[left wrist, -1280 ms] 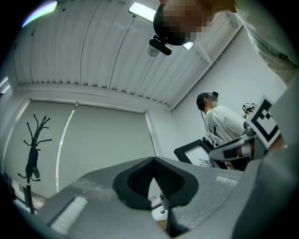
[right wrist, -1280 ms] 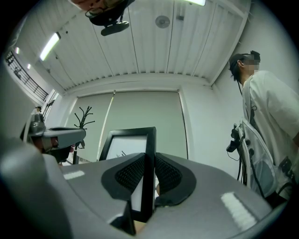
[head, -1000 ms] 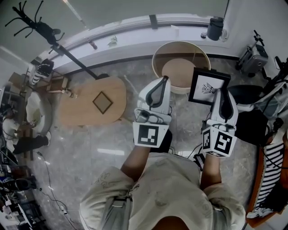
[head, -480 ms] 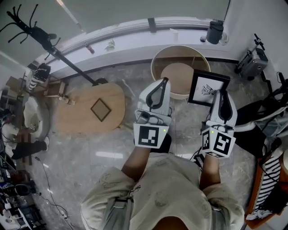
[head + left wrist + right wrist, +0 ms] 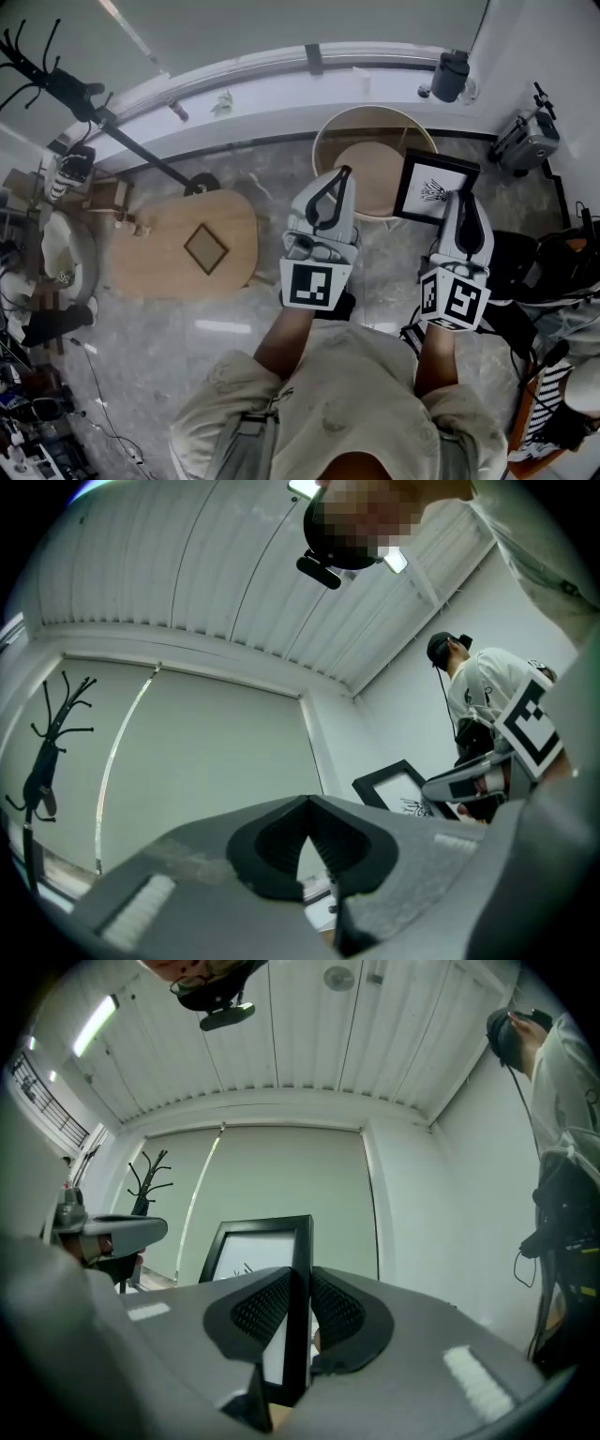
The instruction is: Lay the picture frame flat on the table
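In the head view the black picture frame (image 5: pixel 434 187) with a white mat and a small drawing is held up over the right edge of the round wooden table (image 5: pixel 330 129). My right gripper (image 5: pixel 461 193) is shut on the frame's lower right edge. In the right gripper view both ribbed pads clamp the frame (image 5: pixel 253 1246) edge-on at my right gripper (image 5: pixel 300 1274). My left gripper (image 5: pixel 343 172) hovers beside it over the round table, shut with nothing in it. In the left gripper view its tips (image 5: pixel 307 803) meet, and the frame (image 5: pixel 398 789) shows to the right.
A low oval wooden table (image 5: pixel 150 258) with a diamond-shaped piece (image 5: pixel 206 248) on it stands to the left on the marble floor. A black coat stand (image 5: pixel 56 84) leans at the far left. Dark gear (image 5: pixel 530 141) and a chair (image 5: pixel 530 267) crowd the right. Another person (image 5: pixel 487 691) stands nearby.
The head view has shifted a little, so the floor and tables have slid in the picture. Both grippers and the held frame keep the same pose.
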Tool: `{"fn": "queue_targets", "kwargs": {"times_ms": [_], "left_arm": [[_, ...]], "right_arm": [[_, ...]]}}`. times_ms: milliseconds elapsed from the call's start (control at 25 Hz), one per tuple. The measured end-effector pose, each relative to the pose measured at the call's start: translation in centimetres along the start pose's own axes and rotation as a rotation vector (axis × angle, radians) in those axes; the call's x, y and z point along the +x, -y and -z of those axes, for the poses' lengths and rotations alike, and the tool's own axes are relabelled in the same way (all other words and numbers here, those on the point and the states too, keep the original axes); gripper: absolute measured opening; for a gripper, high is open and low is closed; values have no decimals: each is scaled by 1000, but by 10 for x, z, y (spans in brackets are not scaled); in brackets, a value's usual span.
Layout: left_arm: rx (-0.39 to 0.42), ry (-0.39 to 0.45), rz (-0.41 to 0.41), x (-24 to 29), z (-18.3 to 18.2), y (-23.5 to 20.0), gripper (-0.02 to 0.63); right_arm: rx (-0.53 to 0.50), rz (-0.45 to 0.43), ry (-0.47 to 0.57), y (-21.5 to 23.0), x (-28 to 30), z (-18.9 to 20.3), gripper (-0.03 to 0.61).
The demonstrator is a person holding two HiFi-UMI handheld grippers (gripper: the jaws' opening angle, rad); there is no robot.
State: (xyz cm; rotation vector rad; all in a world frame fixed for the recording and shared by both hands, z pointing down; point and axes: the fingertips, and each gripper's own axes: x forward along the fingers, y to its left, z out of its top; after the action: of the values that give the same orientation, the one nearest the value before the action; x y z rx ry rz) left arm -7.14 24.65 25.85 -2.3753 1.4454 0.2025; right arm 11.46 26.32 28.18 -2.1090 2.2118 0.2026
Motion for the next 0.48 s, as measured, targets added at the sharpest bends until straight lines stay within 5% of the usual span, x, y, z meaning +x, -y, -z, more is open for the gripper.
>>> {"fn": "queue_targets", "kwargs": {"times_ms": [480], "left_arm": [[-42, -5, 21, 65, 37, -65, 3]], "right_arm": [[-21, 16, -20, -30, 90, 8, 69]]}}
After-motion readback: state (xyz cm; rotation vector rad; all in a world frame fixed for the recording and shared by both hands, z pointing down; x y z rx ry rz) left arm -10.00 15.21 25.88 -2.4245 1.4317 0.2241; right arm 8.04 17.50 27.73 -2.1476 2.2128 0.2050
